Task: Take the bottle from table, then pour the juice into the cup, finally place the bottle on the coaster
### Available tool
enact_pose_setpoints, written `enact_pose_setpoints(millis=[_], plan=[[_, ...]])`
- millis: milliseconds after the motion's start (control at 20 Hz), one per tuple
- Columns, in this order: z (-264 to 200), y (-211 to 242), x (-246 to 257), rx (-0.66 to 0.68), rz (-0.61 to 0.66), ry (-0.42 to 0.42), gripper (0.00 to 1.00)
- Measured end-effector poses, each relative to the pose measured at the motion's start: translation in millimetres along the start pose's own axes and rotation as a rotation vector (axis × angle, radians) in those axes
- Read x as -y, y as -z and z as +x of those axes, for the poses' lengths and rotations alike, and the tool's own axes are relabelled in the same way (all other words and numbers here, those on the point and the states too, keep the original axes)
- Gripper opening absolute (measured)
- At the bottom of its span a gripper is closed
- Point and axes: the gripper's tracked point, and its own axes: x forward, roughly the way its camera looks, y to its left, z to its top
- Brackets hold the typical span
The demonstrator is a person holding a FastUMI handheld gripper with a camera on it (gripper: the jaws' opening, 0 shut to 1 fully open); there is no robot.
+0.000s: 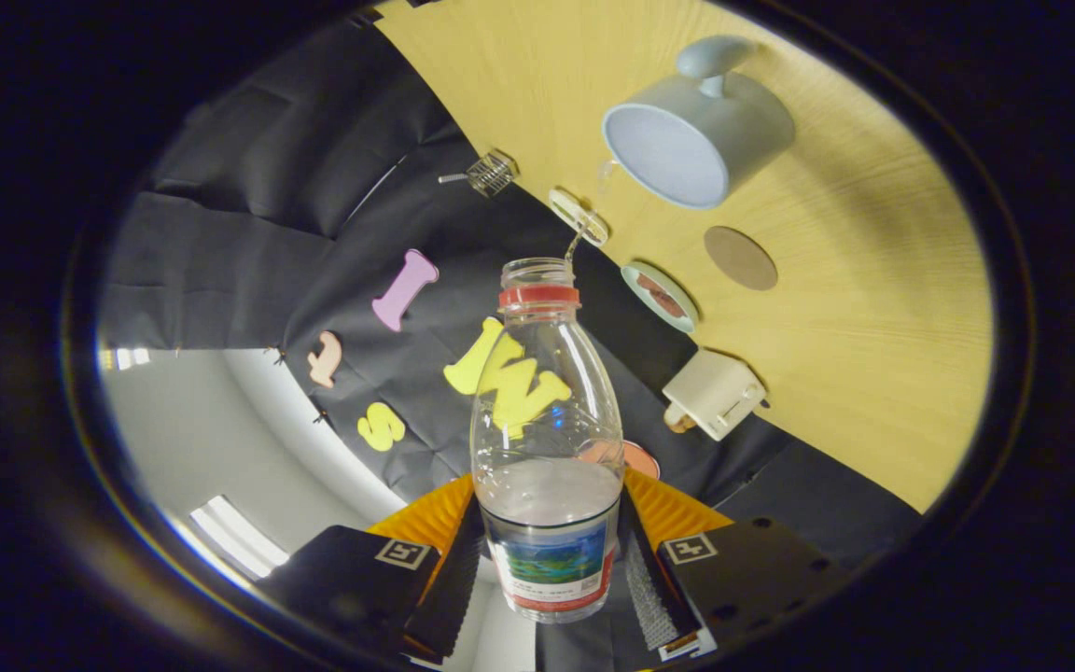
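Observation:
My gripper (551,560) is shut on a clear plastic bottle (545,439), both fingers pressing on its labelled lower part. The bottle has a red neck ring and an open mouth, and a little clear liquid lies in its lower part. The whole view is rolled, so the bottle is tipped over toward the table. A thin stream leaves the bottle's mouth and runs toward the pale blue cup (698,126), which stands beyond the mouth on the wooden table (873,327). A round brown coaster (740,258) lies on the table just beside the cup.
Along the table's far edge by the black cloth wall stand a small clear holder (579,217), a round teal dish (659,296) and a cream box (713,393). A small wire basket (491,173) hangs on the cloth.

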Motion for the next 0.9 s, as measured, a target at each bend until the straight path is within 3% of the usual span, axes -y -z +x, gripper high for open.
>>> enact_pose_setpoints(millis=[300,900], plan=[[0,26,1,-0.042,-0.117,0.010,0.75],[-16,13,11,-0.073,-1.030,0.180,0.76]])
